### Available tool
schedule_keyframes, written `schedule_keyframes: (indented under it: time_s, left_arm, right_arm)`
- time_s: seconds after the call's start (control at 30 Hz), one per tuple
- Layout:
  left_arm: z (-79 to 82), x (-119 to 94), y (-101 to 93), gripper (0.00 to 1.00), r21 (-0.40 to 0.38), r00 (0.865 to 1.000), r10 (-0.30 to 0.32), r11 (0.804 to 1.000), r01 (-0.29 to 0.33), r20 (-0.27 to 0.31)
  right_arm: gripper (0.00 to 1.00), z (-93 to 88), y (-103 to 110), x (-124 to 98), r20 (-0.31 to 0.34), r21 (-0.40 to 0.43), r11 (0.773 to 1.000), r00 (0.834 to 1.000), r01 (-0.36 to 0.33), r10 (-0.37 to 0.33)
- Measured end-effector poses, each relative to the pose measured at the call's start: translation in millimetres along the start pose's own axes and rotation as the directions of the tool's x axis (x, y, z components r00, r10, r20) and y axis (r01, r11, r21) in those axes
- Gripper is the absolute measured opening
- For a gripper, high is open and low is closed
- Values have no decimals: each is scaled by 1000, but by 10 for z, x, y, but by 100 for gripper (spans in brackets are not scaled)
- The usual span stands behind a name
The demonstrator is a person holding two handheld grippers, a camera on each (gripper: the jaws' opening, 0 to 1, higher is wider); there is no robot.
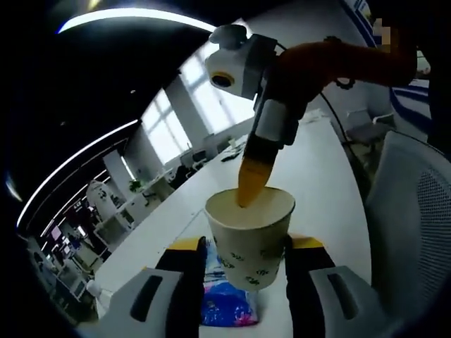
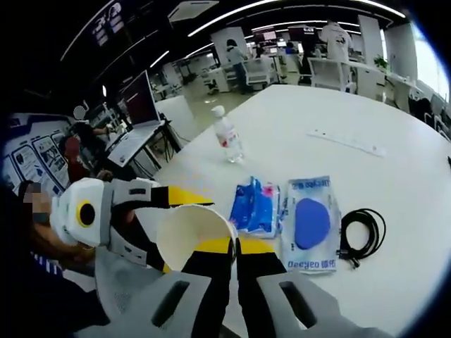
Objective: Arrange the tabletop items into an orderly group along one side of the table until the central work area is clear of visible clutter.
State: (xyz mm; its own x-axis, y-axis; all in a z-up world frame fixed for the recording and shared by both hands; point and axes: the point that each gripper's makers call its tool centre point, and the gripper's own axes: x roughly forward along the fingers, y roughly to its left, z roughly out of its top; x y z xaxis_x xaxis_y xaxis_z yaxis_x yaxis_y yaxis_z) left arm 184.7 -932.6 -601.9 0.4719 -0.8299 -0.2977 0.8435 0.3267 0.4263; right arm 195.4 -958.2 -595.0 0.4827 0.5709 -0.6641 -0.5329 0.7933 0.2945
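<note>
On a long white table, the left gripper clenched a paper cup between its jaws, lifted above a blue packet. The right gripper, jaws pinched together, dipped its yellow tips into the cup's mouth at the rim. Beside the packet lay a clear pouch, then a coiled black cable; a water bottle stood farther back.

Left gripper clamped on load, right gripper closed
</note>
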Motion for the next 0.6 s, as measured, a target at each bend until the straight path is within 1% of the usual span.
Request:
schedule_keyframes:
  time_s: [0.1, 0.23, 0.43, 0.53, 0.57, 0.6]
  left_arm:
    - [11, 4, -23, 37, 7, 1000, -12, 1000, 12, 2]
    - [35, -2, -26, 37, 8, 1000, -17, 1000, 17, 5]
    - [20, -10, -38, 36, -2, 1000, -23, 1000, 23, -11]
    - [8, -16, -57, 35, -31, 999, -32, 999, 31, -10]
    - [1, -20, -64, 35, -52, 999, -36, 998, 35, -9]
    - [-1, -24, -79, 35, -95, 999, -44, 995, 43, 0]
  right_arm:
    - [0, -6, -6, -20, -1, 20, 1000, 1000, -13, 13]
    - [0, -9, -5, -34, -2, 40, 999, 1000, -28, 28]
    - [0, -23, 11, -27, -5, 24, 999, 999, -33, 33]
    - [0, -38, 16, -23, -9, 22, 999, 999, -38, 38]
    - [0, -38, 24, -24, -4, 16, 999, 999, -44, 44]
    - [0, -36, 30, -29, -1, 17, 999, 999, -46, 46]
